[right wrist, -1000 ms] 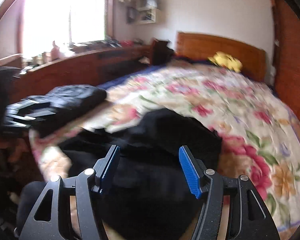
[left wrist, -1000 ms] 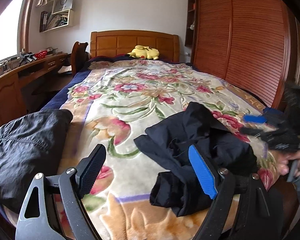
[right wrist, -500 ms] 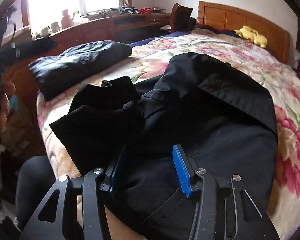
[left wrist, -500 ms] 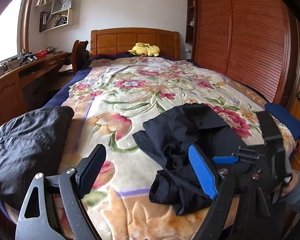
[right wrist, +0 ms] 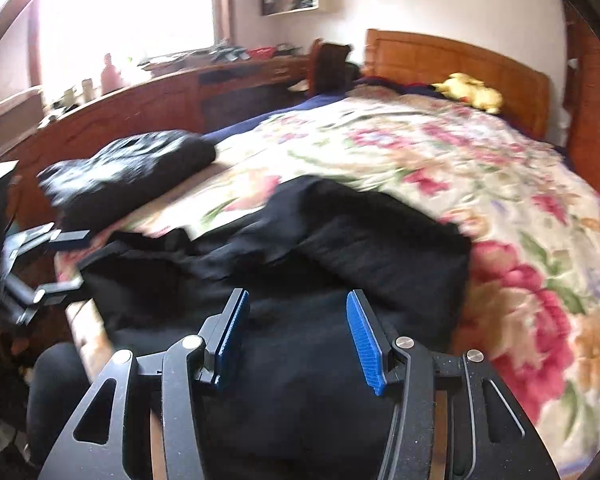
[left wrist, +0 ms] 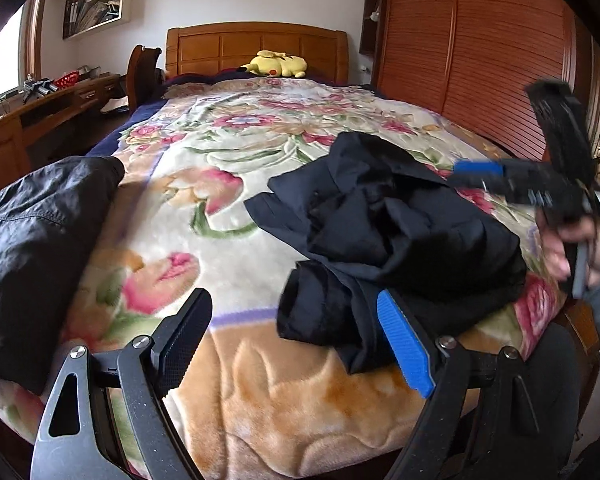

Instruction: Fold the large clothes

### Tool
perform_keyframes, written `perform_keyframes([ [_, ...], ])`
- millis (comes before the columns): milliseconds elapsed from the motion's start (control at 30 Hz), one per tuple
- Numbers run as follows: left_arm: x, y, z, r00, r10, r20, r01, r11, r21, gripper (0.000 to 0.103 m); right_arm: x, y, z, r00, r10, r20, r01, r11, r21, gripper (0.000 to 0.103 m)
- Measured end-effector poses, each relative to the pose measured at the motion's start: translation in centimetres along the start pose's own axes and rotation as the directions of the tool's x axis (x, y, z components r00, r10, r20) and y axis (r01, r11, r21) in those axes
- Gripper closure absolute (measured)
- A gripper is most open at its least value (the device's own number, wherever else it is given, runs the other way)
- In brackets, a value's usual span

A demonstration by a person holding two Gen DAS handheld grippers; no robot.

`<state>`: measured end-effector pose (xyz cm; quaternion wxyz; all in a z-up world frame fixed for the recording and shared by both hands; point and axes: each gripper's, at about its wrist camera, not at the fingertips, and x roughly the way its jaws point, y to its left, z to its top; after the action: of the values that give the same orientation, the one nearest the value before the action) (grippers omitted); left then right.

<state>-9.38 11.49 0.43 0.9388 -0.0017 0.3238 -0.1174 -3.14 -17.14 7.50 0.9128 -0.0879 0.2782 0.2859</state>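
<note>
A crumpled black garment (left wrist: 380, 220) lies in a heap near the foot of the bed, on its right side. My left gripper (left wrist: 296, 340) hangs open low over the foot edge, its blue pad (left wrist: 404, 344) just in front of the garment's near folds, nothing between its fingers. My right gripper (left wrist: 468, 176), held by a hand (left wrist: 580, 248), hovers over the heap's right side. In the right wrist view the right gripper (right wrist: 298, 332) is over the black garment (right wrist: 360, 240). Its jaws are opening, and the pads press on no cloth. A folded dark garment (left wrist: 40, 232) rests at the bed's left corner.
A floral blanket (left wrist: 260, 140) covers the bed, with a yellow plush toy (left wrist: 274, 65) by the headboard. A wooden desk (left wrist: 40, 112) and chair (left wrist: 142, 72) stand to the left, a slatted wardrobe (left wrist: 480, 40) to the right. The left gripper (right wrist: 40, 264) shows at the right wrist view's left edge.
The left gripper sank closer to the foot of the bed, still open. The right gripper dipped down to the black garment, then drew back up and away from it.
</note>
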Motion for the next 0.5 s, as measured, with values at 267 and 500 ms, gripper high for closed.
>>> perform_keyframes([
  [267,0.9,-1.2,-0.3,1.0,0.001,-0.011,-0.001,1.0,0.022,0.017,3.4,-6.5,0.9,0.993,-0.11,-0.042,0.113,0.99,0.079,0.047],
  [500,1.1,-2.0,-0.5,1.0,0.0,0.008,-0.001,0.999,0.032,0.024,8.5,-11.3,2.0,0.991,-0.07,-0.113,0.093,0.971,0.22,0.046],
])
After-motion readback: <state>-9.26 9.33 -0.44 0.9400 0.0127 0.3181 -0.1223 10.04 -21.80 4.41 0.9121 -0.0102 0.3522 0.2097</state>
